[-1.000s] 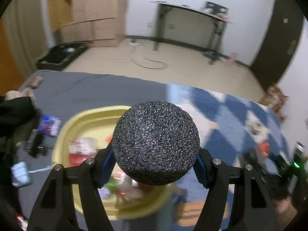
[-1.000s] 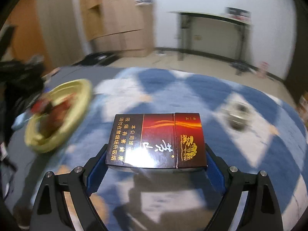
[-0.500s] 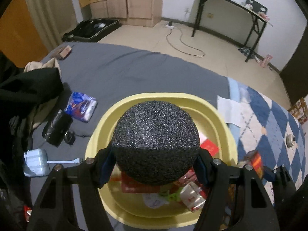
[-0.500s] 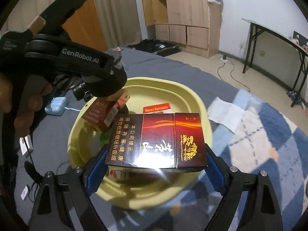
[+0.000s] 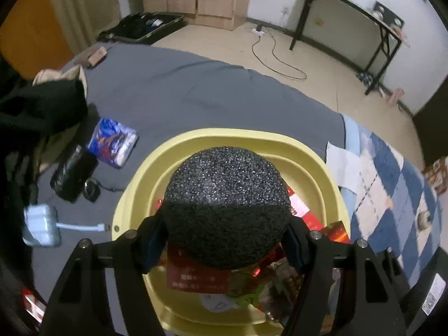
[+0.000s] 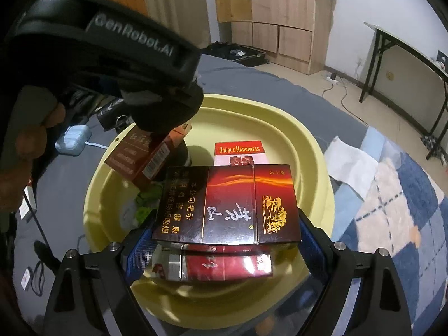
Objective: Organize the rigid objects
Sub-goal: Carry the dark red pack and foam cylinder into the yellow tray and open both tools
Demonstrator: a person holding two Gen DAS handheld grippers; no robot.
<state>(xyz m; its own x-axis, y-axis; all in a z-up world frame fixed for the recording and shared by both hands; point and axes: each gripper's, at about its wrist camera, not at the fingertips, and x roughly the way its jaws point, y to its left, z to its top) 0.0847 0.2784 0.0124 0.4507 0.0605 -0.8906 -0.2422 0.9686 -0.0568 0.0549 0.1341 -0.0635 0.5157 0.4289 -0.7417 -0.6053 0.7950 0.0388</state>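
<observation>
Grey bedding (image 5: 196,98) with a blue checked blanket (image 6: 397,212) at three o'clock carries the yellow basin (image 5: 319,165), already holding several boxes. Left gripper (image 5: 226,240) is clamped on a black foam ball (image 5: 226,210), held above the basin: light, probably squashy, best gripped across its middle. Right gripper (image 6: 226,240) pinches a dark red cigarette pack (image 6: 228,204) by its short ends over the basin; stiff card, glossy, likely slippery
</observation>
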